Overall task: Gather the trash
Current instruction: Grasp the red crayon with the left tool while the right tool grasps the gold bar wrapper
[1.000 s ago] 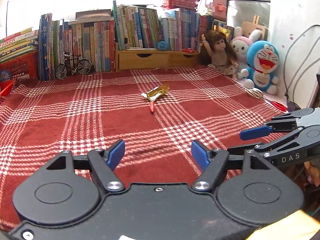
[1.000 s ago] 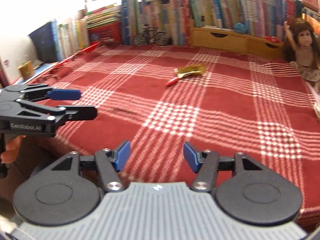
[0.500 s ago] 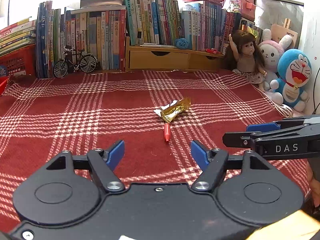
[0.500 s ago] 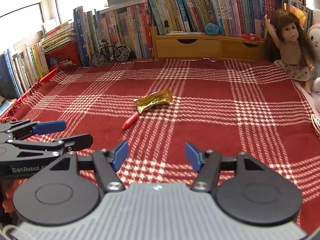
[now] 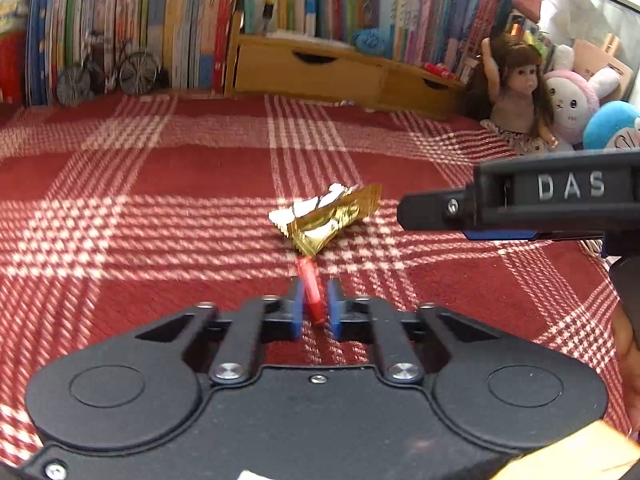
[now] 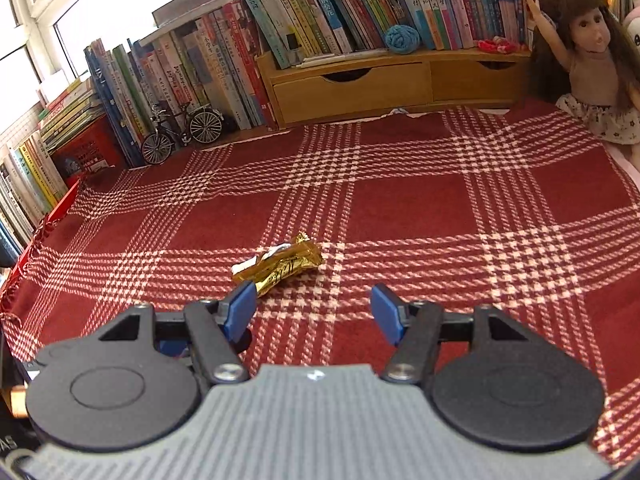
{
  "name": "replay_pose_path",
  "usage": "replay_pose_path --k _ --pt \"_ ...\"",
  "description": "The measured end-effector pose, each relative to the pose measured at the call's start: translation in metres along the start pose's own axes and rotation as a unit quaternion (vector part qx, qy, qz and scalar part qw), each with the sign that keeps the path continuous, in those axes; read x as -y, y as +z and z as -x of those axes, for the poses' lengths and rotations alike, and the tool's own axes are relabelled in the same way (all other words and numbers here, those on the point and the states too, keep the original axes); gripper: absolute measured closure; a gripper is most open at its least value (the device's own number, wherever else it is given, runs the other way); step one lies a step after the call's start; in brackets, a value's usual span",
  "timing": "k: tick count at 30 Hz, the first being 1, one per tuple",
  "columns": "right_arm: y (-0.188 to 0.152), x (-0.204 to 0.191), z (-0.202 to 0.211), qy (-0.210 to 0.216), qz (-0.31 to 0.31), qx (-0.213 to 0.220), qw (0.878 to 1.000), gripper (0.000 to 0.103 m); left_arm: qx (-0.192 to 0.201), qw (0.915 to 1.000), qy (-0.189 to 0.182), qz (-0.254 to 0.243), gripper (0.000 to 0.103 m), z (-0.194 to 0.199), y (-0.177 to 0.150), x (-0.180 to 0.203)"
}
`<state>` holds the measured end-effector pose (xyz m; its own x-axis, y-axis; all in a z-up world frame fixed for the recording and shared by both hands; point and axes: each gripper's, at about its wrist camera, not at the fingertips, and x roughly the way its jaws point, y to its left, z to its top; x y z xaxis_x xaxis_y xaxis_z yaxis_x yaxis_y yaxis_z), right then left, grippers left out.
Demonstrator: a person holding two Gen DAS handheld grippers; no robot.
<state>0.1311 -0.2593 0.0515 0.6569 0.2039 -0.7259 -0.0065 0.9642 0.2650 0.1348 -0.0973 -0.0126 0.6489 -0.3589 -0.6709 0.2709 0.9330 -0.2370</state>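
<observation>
Left gripper closing around small red piece on plaid cloth, contact unclear. Right gripper spread wide, empty, just short of gold wrapper. Nothing lifted yet; no bin visible. Both pieces left.

A: The wrapper looks like crinkled glossy gold foil, and the cloth?
B: Coarse matt woven plaid; the drawer unit is smooth pale wood, the gripper bodies matt black plastic
</observation>
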Motion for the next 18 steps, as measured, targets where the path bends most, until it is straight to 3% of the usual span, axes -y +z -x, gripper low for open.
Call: replay_pose_path --k 4,7,14,18 --pt "0.005 0.004 -0.023 0.02 -0.033 -0.015 0.999 0.028 0.009 0.9993 -0.022 0.029 0.094 0.006 -0.001 -0.017" --pt "0.008 0.003 -0.039 0.033 -0.051 -0.023 0.998 0.028 0.028 0.9995 0.004 0.013 0.094 0.02 -0.001 -0.028" --pt "0.018 -0.012 -0.075 0.038 -0.064 -0.039 0.996 0.028 0.048 0.9971 0.048 0.034 0.094 0.045 0.001 -0.061" --pt "0.02 -0.024 -0.094 0.021 -0.049 -0.05 0.997 0.027 0.055 0.9957 0.068 0.031 0.094 0.051 -0.001 -0.071"
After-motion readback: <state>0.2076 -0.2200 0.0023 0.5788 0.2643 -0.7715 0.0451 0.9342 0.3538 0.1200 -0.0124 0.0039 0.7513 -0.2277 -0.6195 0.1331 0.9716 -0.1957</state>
